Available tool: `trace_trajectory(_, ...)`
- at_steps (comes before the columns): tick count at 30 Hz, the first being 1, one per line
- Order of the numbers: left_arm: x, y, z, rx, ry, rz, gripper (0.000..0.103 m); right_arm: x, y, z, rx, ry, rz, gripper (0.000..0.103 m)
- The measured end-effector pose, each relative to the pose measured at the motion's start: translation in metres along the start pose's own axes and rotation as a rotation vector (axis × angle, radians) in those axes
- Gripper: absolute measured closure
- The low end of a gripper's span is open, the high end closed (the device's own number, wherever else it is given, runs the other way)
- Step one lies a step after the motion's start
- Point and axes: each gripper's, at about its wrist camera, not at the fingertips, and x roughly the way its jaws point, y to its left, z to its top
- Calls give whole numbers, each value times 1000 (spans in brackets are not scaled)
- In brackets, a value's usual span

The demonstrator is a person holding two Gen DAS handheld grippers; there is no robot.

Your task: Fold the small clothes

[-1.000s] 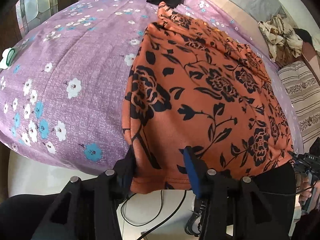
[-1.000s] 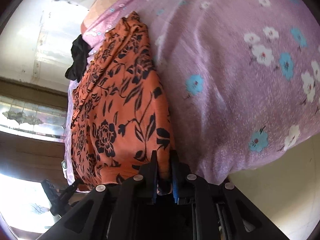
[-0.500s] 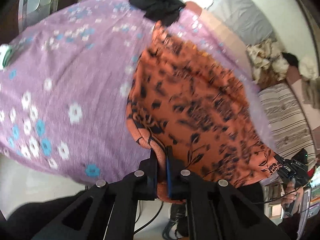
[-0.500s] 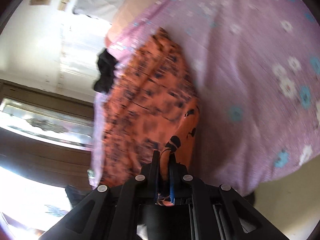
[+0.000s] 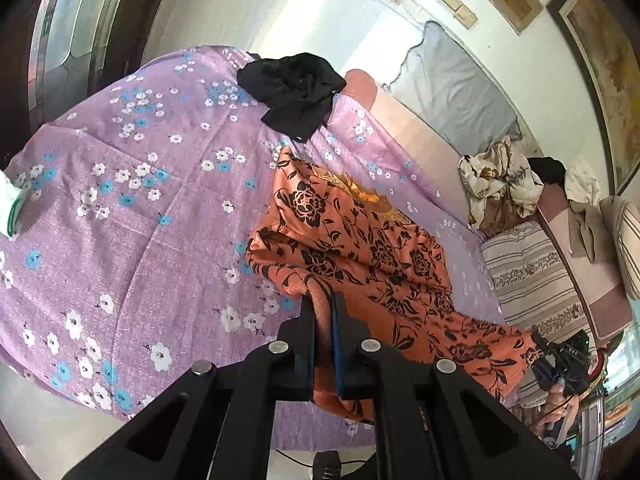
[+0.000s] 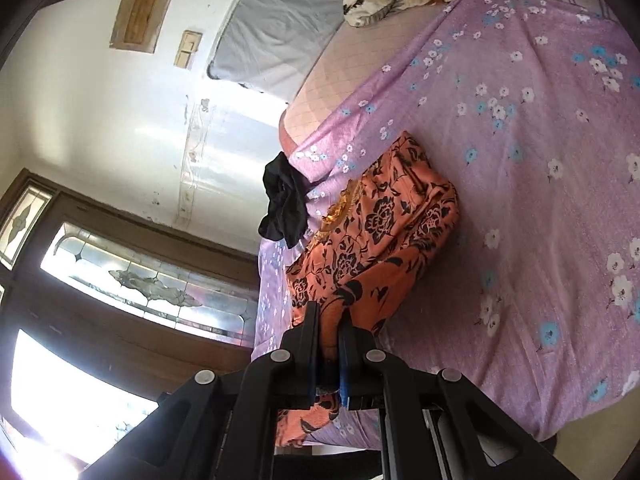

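Observation:
An orange garment with a black flower print (image 5: 360, 248) lies on the purple flowered bedsheet (image 5: 120, 240). Its near hem is lifted off the bed and stretched between both grippers. My left gripper (image 5: 323, 300) is shut on one corner of that hem. My right gripper (image 6: 329, 316) is shut on the other corner of the orange garment (image 6: 384, 232), and it also shows at the lower right of the left wrist view (image 5: 556, 360), held by a hand. The far end of the garment still rests on the sheet (image 6: 540, 160).
A crumpled black garment (image 5: 294, 90) lies at the far end of the bed. A grey pillow (image 5: 452, 88) leans on the wall. A brown and cream cloth heap (image 5: 496, 180) and a striped cushion (image 5: 528, 276) sit on the right. A green and white item (image 5: 10, 204) rests at the left edge.
Both grippers closed on the near hem and rose, lifting it off the bed. The flat garment now bunches and folds toward its far end.

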Motion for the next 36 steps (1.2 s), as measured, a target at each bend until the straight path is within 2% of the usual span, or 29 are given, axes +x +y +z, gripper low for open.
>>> trace_trajectory(5,21,5,10,2,52,31,96,17,-13,10,27,29,-52,95)
trace_trajectory(10,50,3,50,16,57,41,96,39,-20,53,54,-11,-68,95)
trace_trajectory(16,128,-2,126,36,95,77,96,106,-32,137,110,-66,-96,95)
trace_trajectory(20,199,0,175,30,131,125,96,173,-54,184,158,-81,-149,95)
trace_trajectory(22,225,6,190,19,141,138,96,203,-70,205,198,-95,-168,95)
trace_trajectory(24,256,19,201,-14,178,177,95,229,-90,222,268,-110,-152,94)
trace_trajectory(25,274,30,203,-54,208,200,93,240,-101,227,314,-102,-144,94)
trace_trajectory(27,290,47,200,-127,240,200,92,262,-125,233,399,-52,-132,92)
trace_trajectory(29,289,59,193,-206,220,156,90,270,-139,232,430,-25,-123,91)
trace_trajectory(30,281,61,191,-223,194,128,90,270,-145,231,445,-15,-89,91)
trace_trajectory(31,271,62,190,-228,165,115,85,264,-150,229,456,-29,-38,90)
trace_trajectory(32,257,62,189,-227,120,129,71,255,-151,228,454,-52,0,86)
trace_trajectory(33,237,62,189,-233,55,158,62,237,-150,227,434,-108,13,67)
trace_trajectory(34,224,63,190,-246,14,164,48,223,-149,227,420,-152,17,26)
trace_trajectory(35,204,64,189,-274,-41,172,43,201,-148,227,417,-218,32,12)
trace_trajectory(36,184,62,185,-299,-90,190,42,180,-143,223,421,-294,25,9)
